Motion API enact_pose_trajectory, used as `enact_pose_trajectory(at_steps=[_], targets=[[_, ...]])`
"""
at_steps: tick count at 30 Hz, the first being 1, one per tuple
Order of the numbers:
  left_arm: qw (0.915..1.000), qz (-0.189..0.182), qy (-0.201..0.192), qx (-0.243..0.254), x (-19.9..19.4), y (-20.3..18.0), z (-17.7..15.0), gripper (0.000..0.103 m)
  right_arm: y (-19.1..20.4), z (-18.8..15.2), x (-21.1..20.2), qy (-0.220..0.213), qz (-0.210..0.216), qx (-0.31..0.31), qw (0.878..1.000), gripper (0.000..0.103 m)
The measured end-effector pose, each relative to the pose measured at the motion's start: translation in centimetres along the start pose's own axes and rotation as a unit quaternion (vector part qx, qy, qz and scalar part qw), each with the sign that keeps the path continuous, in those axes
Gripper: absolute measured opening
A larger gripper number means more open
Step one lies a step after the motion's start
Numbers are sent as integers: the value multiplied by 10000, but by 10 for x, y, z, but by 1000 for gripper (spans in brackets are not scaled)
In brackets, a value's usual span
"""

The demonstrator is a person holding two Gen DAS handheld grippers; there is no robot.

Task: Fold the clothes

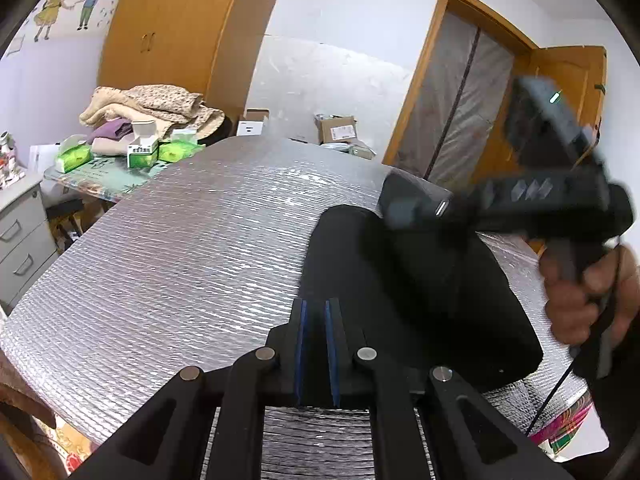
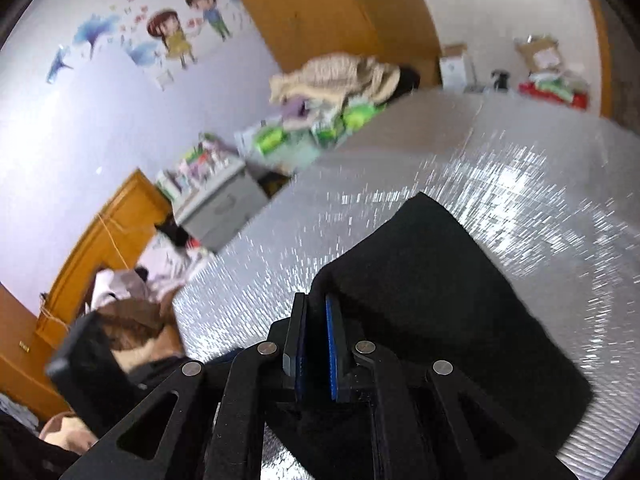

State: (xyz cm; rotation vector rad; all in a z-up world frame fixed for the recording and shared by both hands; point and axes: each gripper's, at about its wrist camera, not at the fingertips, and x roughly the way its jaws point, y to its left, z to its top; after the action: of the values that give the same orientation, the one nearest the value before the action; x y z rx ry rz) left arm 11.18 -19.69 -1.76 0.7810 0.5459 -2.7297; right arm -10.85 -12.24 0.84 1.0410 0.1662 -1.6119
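A black garment [image 1: 420,292] lies folded on the silver foil-covered table [image 1: 180,248]. My left gripper [image 1: 316,308] is at the garment's near-left edge, its blue-padded fingers close together with black cloth between them. My right gripper [image 2: 316,312] is shut on a raised fold of the same garment [image 2: 440,300], lifting it off the foil surface [image 2: 540,200]. The right gripper's body [image 1: 552,200] shows in the left wrist view, blurred, above the garment's right side with the hand holding it.
A side table [image 1: 100,176] behind holds green tissue packs [image 1: 72,156], small boxes and a pile of blankets [image 1: 152,108]. A grey drawer unit [image 1: 20,232] stands at left. Cardboard boxes [image 1: 336,128] sit past the far edge. A wardrobe and door stand behind.
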Motion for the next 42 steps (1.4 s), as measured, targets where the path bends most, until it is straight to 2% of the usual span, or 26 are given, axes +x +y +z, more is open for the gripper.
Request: enact_pose_trajectory(at_steps=[2, 4, 7, 9, 11, 16, 19, 20, 21, 23, 26, 28, 30, 32, 35, 37, 39, 40, 42], targets=[[10000, -19, -21, -36, 0, 4, 1, 9, -7, -6, 24, 343, 117, 122, 9993, 16], [9999, -83, -70, -44, 0, 5, 4, 9, -11, -13, 29, 433, 272, 196, 9985, 24], [9992, -331, -213, -62, -3, 2, 11, 12, -13, -19, 7, 114, 531, 145, 9984, 27], [9983, -527, -250, -47, 2, -6, 16, 27, -17, -23, -16, -215, 550, 171, 9981, 28], [9973, -692, -241, -29, 7, -13, 20, 34, -23, -28, -39, -507, 475, 216, 9974, 29], [9963, -832, 166, -154, 37, -22, 21, 39, -44, -50, -65, -682, 188, 427, 9966, 29], [9942, -823, 558, -411, 59, -19, 19, 38, -56, -60, -71, -684, 92, 616, 9957, 29], [9922, -922, 635, -549, 63, -16, 19, 29, -60, -62, -73, -689, 64, 684, 9953, 29], [9893, -1122, 609, -701, 61, -13, 19, 9, -64, -64, -75, -698, 37, 746, 9948, 29], [9868, -1295, 369, -894, 47, -11, 22, 9, -69, -66, -80, -738, -10, 828, 9938, 29], [9900, -1205, 19, -735, 21, -9, 19, 9, -69, -65, -85, -850, -41, 798, 9932, 29], [9915, -963, 241, -839, 27, 2, 8, 9, -69, -65, -84, -879, -67, 773, 9931, 29], [9886, -784, 569, -1148, 40, 19, -6, 9, -72, -64, -79, -856, -158, 776, 9932, 29], [9860, -906, 529, -1294, 40, 26, -12, 9, -74, -64, -73, -818, -230, 803, 9931, 29], [9898, -785, 480, -1089, 38, 21, -12, 9, -74, -65, -73, -934, -335, 721, 9924, 29], [9894, -843, 457, -1092, 42, 24, -12, 9, -74, -67, -73, -990, -488, 615, 9920, 25], [9881, -917, 444, -1149, 45, 28, -12, 10, -82, -68, -65, -918, -792, 563, 9910, 6], [9879, -937, 442, -1151, 45, 28, -11, 10, -91, -69, -59, -888, -852, 616, 9905, 3], [9886, -914, 453, -1106, 45, 25, -9, 10, -114, -72, -49, -913, -678, 956, 9889, 2]])
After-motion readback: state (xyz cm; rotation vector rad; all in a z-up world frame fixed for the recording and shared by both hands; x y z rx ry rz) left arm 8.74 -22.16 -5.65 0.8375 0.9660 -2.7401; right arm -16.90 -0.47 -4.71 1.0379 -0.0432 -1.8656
